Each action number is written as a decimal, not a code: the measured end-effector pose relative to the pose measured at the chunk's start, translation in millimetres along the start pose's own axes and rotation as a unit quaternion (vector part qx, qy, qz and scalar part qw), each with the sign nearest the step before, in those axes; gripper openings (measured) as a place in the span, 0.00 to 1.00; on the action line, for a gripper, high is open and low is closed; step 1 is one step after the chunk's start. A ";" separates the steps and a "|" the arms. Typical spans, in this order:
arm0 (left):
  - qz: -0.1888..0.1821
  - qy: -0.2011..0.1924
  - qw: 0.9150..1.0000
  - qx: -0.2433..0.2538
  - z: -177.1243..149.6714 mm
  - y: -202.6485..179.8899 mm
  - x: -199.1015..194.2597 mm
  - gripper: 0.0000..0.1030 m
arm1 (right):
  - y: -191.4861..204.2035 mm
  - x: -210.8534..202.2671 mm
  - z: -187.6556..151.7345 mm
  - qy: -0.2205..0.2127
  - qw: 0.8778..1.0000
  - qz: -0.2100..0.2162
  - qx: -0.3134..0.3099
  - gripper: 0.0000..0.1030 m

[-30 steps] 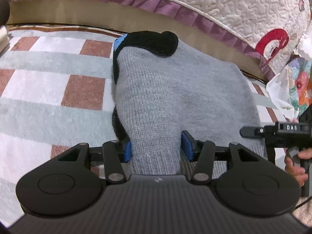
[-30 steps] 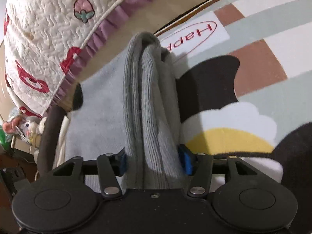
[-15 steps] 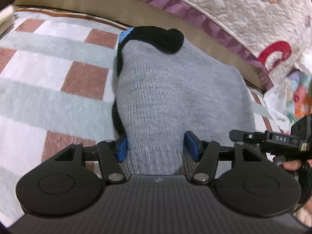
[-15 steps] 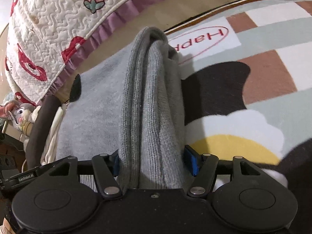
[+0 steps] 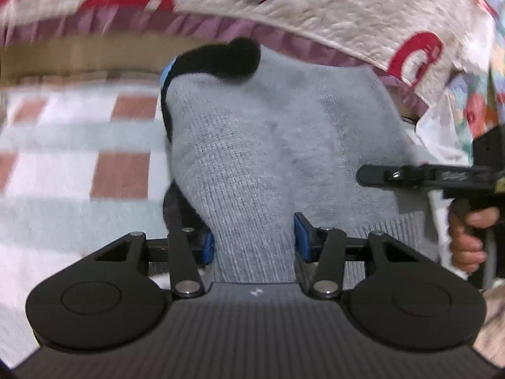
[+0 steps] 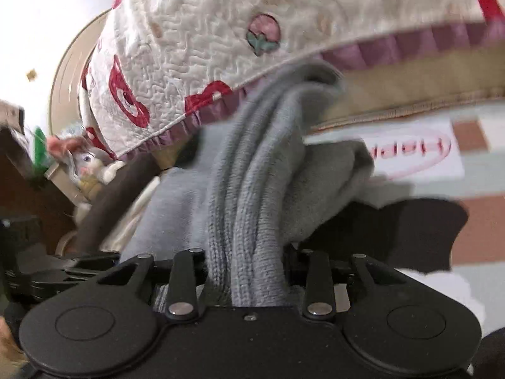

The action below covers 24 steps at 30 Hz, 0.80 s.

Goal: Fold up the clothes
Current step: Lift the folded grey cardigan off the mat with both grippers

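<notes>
A grey knit sweater [image 5: 268, 145] with a black collar [image 5: 221, 60] and a blue tab is held off the rug, stretched between both grippers. My left gripper [image 5: 254, 243] is shut on its ribbed hem near one corner. My right gripper [image 6: 247, 268] is shut on a bunched, folded edge of the same sweater [image 6: 258, 173]. The right gripper also shows at the right of the left wrist view [image 5: 419, 177], with the hand under it. The fingertips of both grippers are hidden in the cloth.
A checked rug [image 5: 79, 164] in white, pale green and brown lies below. A quilted cream cover with red print and purple ruffle [image 6: 221, 47] hangs over a bed edge behind. A toy rabbit [image 6: 88, 164] and clutter sit at far left.
Both grippers have lifted and moved toward the bed with the sweater; the quilt now fills more of both views. The right gripper has come closer to the left one.
</notes>
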<state>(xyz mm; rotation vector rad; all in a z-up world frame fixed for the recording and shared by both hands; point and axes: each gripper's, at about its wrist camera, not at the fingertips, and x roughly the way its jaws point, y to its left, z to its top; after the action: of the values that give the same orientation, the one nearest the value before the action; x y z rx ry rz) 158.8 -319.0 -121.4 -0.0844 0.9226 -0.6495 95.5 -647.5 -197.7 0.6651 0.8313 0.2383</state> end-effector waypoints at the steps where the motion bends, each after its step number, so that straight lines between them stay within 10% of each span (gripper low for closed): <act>1: -0.001 0.005 1.000 -0.005 -1.2 4.5 3.4 0.48 | -1.5 -0.9 0.4 0.004 1.000 0.002 0.005 0.38; 9: -0.009 0.020 0.999 -0.029 -11.9 11.3 18.9 0.73 | -13.7 -7.9 3.7 0.035 0.998 0.014 0.043 0.55; 14: -0.052 0.048 0.989 -0.127 -16.3 37.6 45.7 0.93 | -28.7 3.7 1.1 0.053 0.994 0.032 0.085 0.68; 18: -0.029 0.040 0.996 -0.079 -3.5 22.2 45.4 0.58 | -19.1 29.9 7.0 0.027 0.996 0.062 0.062 0.59; 24: 0.017 0.003 1.000 -0.007 2.0 -9.6 19.1 0.47 | 13.7 2.8 11.1 -0.024 0.997 0.079 0.001 0.39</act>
<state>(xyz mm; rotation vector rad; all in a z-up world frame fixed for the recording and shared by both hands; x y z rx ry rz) 163.8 -337.8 -130.6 -0.0783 0.9329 -0.6118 106.4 -640.6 -185.3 0.7363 0.7334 0.3637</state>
